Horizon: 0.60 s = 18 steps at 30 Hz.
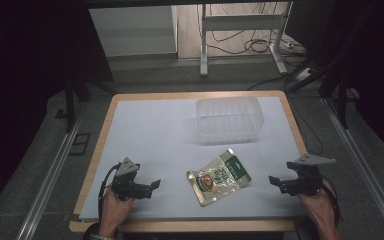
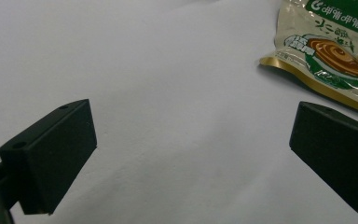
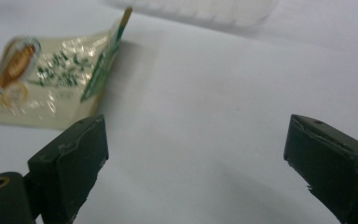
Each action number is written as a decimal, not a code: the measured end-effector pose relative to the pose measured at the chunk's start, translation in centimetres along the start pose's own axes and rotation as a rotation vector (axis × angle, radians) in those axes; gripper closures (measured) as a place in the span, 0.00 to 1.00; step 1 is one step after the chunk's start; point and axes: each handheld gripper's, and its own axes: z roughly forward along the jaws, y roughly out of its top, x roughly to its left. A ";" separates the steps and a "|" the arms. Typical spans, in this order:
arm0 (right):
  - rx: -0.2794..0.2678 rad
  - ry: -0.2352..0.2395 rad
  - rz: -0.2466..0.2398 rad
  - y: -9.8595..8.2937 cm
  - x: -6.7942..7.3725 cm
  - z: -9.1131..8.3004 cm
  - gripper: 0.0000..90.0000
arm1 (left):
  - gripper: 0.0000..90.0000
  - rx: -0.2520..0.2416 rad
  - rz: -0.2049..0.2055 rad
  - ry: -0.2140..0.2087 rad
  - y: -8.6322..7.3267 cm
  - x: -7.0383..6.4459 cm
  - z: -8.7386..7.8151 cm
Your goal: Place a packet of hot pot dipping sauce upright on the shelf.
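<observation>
White sheet on table (image 1: 145, 130): sachet (image 1: 219, 176) lies flat at centre, clear tub (image 1: 229, 119) at its 12 o'clock, left gripper (image 1: 150, 187) at 9 and right gripper (image 1: 276, 183) at 3, both spread and empty; approach stage, next move likely closing on a sachet edge.

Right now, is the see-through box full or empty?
Empty. The clear plastic container has nothing inside; the snack packet lies flat on the table outside it.
</observation>
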 end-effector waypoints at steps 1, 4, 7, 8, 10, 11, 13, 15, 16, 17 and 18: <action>0.000 0.011 -0.009 0.0 0.1 0.1 0.05 | 0.01 -0.003 -0.001 0.000 0.0 0.1 0.0; 0.007 0.035 -0.017 0.0 0.1 0.4 0.04 | 0.01 0.006 0.007 0.011 0.1 0.1 0.1; 0.020 0.057 -0.014 -0.2 0.0 0.6 0.03 | 0.01 0.017 0.037 0.023 0.2 -0.2 0.5; 0.021 0.064 -0.011 -0.2 0.0 0.7 0.02 | 0.01 0.022 0.044 0.021 0.2 -0.2 0.6; 0.015 0.069 -0.003 -0.2 0.0 0.6 0.02 | 0.01 0.033 0.050 0.025 0.2 -0.3 0.7; 0.010 0.067 0.000 -0.2 0.0 0.5 0.02 | 0.01 0.036 0.054 0.029 0.2 -0.3 0.8; 0.011 0.071 0.020 -0.2 -0.1 0.5 0.02 | 0.01 0.036 0.051 0.025 0.2 -0.3 0.8; 0.020 0.075 0.032 -0.2 -0.1 0.6 0.02 | 0.01 0.029 0.044 0.019 0.2 -0.2 0.7; 0.026 0.077 0.032 -0.2 0.0 0.6 0.02 | 0.01 0.025 0.042 0.019 0.2 -0.2 0.7; 0.032 0.073 0.025 -0.2 0.1 0.7 0.02 | 0.01 0.021 0.041 0.019 0.2 -0.2 0.7; 0.032 0.073 0.025 -0.2 0.1 0.7 0.02 | 0.01 0.018 0.040 0.018 0.2 -0.2 0.6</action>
